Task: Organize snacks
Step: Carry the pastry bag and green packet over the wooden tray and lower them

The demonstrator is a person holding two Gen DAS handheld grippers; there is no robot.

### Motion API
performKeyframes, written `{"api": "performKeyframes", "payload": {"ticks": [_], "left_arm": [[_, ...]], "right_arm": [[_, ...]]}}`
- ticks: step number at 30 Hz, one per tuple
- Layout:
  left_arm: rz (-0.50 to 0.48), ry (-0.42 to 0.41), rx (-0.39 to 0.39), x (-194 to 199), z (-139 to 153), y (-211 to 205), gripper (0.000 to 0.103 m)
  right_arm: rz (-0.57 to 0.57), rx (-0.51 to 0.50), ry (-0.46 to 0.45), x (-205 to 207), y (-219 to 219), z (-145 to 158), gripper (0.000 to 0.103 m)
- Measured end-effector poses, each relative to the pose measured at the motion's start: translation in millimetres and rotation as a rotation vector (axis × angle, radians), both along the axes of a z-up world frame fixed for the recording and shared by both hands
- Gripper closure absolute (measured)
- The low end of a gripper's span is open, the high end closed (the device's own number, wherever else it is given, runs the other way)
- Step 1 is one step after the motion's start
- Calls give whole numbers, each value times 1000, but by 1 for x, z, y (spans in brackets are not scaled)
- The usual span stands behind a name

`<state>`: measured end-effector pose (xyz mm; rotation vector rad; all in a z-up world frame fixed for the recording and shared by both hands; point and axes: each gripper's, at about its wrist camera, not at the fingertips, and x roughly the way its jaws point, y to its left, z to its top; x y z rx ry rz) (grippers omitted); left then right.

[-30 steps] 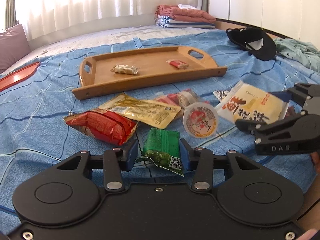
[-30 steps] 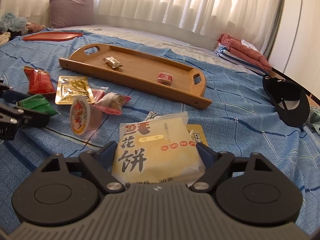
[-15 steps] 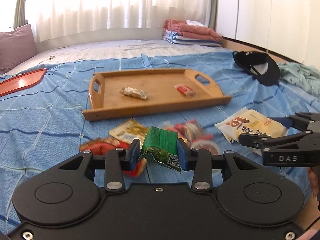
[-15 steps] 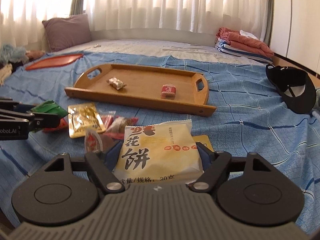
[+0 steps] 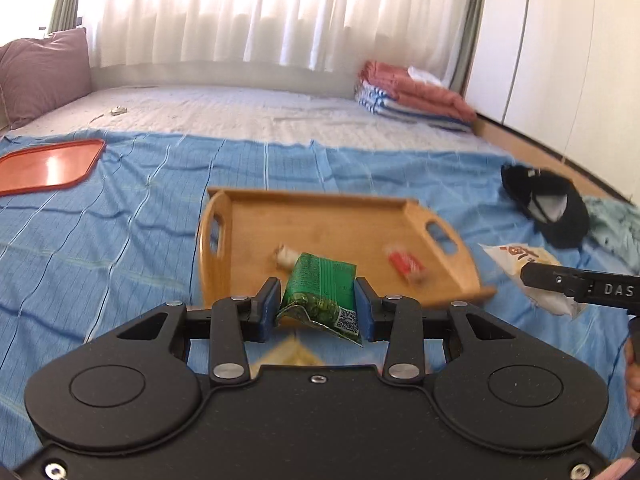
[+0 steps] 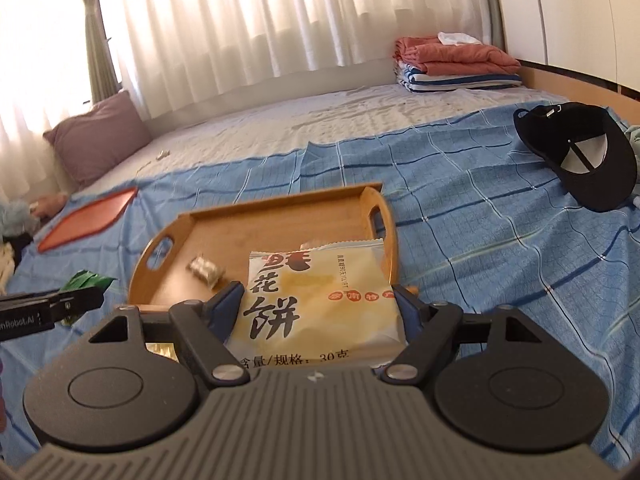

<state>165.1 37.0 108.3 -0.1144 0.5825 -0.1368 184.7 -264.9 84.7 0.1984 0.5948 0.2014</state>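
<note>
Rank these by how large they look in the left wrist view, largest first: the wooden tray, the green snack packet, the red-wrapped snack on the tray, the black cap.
1. wooden tray
2. green snack packet and black cap: similar; the packet sits nearer the camera, so unranked.
3. red-wrapped snack

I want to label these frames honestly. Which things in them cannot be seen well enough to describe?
- Left wrist view: the small red snack on the wooden tray is motion-blurred, print unreadable.
- Left wrist view: the pale snack is partly hidden behind the green packet.
- Right wrist view: the white pastry packet covers the tray's near right part.
- Both views: the bedspread below each gripper is hidden by its body.
</note>
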Motion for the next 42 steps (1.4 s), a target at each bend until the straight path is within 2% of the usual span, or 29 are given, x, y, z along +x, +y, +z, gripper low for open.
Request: {"api": "performKeyframes", "payload": {"ticks": [7, 10, 19, 29, 38, 42], "left_arm": [[5, 17, -35, 56, 9, 4, 66], [16, 17, -6, 79, 7, 0, 66], [87, 95, -11, 148, -25, 2, 66], [141, 153, -10, 203, -71, 7, 66], [143, 178, 12, 219, -98, 4, 66], [149, 171, 49, 222, -102, 2, 66]], "right_arm": [[-41, 49, 45, 53, 2, 3, 24], [-49, 38, 41, 73, 10, 2, 24], [-67, 123, 90, 132, 21, -19, 24], [-24, -11, 140, 178, 57, -58, 24], [-17, -73, 165, 196, 70, -85, 24], [-9, -100, 155, 198, 74, -89, 24]]}}
